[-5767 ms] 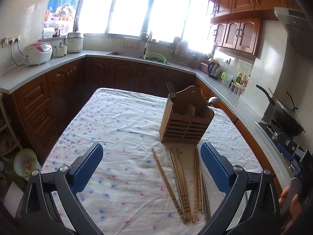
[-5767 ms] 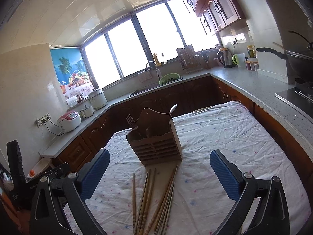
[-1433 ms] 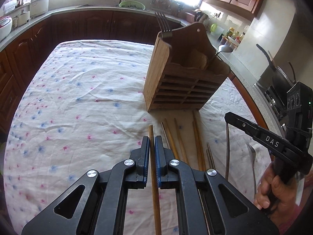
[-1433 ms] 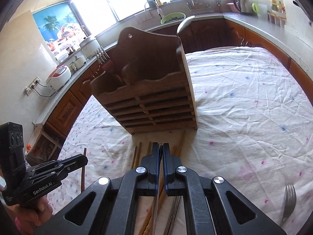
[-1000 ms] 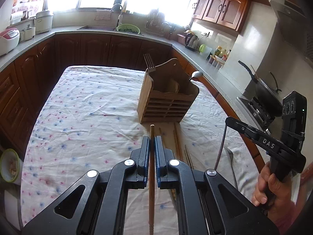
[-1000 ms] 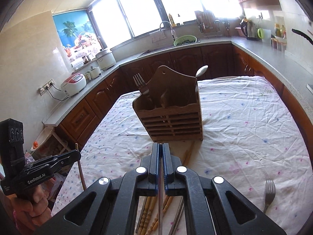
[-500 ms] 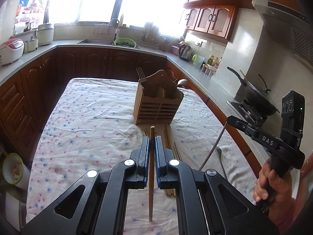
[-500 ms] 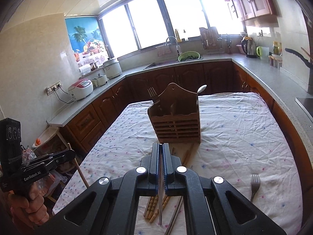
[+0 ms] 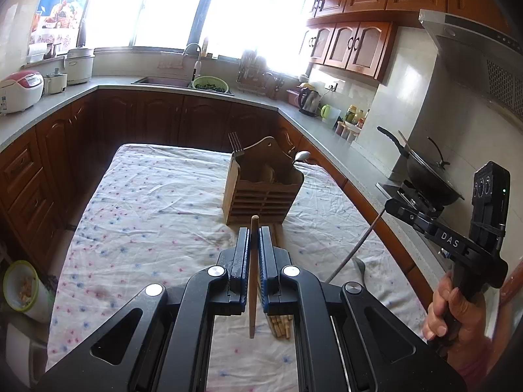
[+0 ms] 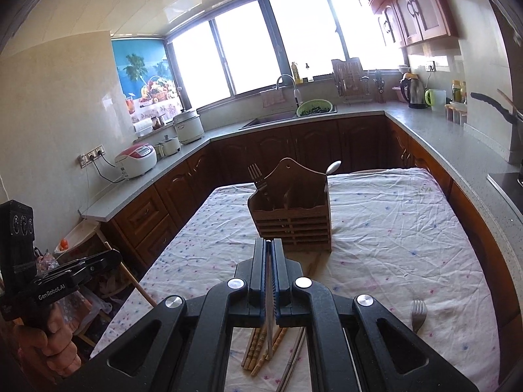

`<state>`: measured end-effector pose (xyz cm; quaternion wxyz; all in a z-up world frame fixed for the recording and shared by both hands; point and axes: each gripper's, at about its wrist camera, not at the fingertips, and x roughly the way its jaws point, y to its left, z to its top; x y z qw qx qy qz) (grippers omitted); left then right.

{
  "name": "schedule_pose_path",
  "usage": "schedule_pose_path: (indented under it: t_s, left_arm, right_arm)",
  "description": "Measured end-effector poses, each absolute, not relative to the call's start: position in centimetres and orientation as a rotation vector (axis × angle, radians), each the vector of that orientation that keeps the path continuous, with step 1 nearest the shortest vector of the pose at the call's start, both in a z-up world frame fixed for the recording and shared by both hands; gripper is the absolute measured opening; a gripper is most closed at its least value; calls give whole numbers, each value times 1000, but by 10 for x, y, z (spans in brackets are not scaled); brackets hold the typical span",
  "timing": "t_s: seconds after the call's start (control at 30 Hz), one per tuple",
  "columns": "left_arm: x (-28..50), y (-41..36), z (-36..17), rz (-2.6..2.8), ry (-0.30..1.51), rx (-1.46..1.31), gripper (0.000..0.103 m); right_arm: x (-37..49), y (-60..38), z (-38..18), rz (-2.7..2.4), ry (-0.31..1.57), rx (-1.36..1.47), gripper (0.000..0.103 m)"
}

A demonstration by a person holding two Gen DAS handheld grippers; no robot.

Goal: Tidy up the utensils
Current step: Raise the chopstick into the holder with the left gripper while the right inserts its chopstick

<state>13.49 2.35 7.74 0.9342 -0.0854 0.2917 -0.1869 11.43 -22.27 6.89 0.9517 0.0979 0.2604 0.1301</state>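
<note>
Item 1. Left claw [image 9: 252, 240]: clenched on one wooden chopstick [image 9: 252, 281], pinched mid-shaft so both ends stayed free, tip hanging clear above the surface [image 9: 147, 202]; seemingly lifted for carrying to the holder.

Item 2. Loose wooden chopsticks [image 10: 258, 348]: bundled on the cloth at 6 o'clock of the holder, awaiting collection.

Item 3. Wooden utensil holder [image 10: 292, 215]: upright mid-surface, at 12 o'clock from both claws; a fork [image 10: 256, 176] and a spoon [image 10: 331, 168] stood in separate compartments, handles down, heads showing.

Item 4. Right claw [image 10: 268, 251]: clenched on a thin metal chopstick [image 10: 269, 310], held likewise off the cloth.

Item 5. Stray fork [image 10: 418, 313]: flat on the surface at 4 o'clock of the holder, unsorted.
</note>
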Motion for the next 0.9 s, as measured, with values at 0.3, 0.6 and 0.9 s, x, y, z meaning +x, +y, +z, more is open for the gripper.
schedule_pose_path:
  t_s: [0.3, 0.6, 0.9]
  left_arm:
    - [156, 27, 94, -373, 555, -228, 4]
    - [200, 12, 136, -358, 441, -236, 4]
    - [273, -3, 168, -326, 353, -245, 5]
  right_arm:
    - [128, -231, 82, 248, 485, 207, 3]
    - [167, -245, 111, 225, 411, 225, 3]
    - [231, -260, 143, 175, 326, 234, 3]
